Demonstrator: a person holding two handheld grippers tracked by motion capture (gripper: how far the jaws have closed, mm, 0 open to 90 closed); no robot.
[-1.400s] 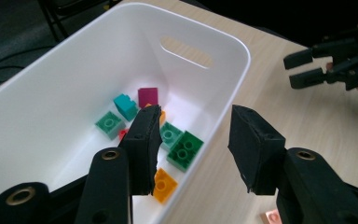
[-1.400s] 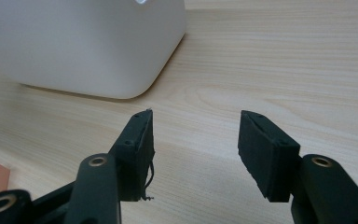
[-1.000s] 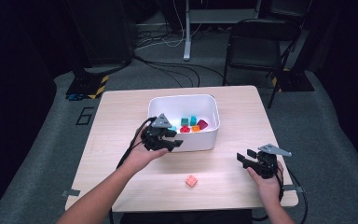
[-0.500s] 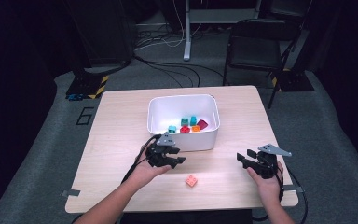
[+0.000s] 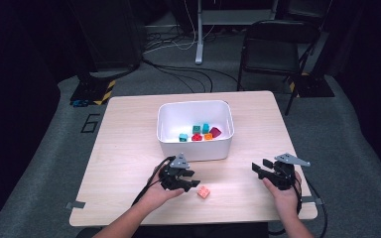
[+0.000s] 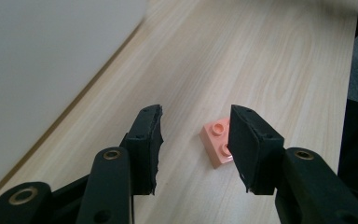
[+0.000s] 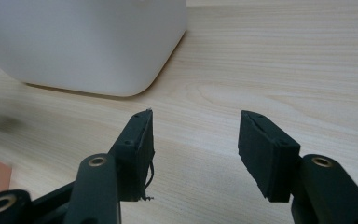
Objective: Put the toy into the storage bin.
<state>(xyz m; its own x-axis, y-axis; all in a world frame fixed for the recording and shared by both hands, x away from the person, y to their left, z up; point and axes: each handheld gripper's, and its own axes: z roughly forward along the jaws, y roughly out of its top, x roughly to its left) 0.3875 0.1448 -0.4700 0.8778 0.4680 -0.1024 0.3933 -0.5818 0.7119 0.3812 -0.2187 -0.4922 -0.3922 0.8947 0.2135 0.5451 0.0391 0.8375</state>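
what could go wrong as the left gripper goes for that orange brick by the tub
The orange brick sits off-centre, partly behind one jaw of the open left gripper, not squarely between the two. Closing now may clip a corner and flick it away. The brick is also low and flat on the table, so the jaws could scrape the wood or pinch too little of it and drop it before reaching the white tub.

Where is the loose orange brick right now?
In the high view, the orange brick lies on the table, just right of the open left gripper, nearer than the white bin.

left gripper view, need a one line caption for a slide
Open left tool closing in on a peach two-stud brick on the wooden table, beside the white bin.
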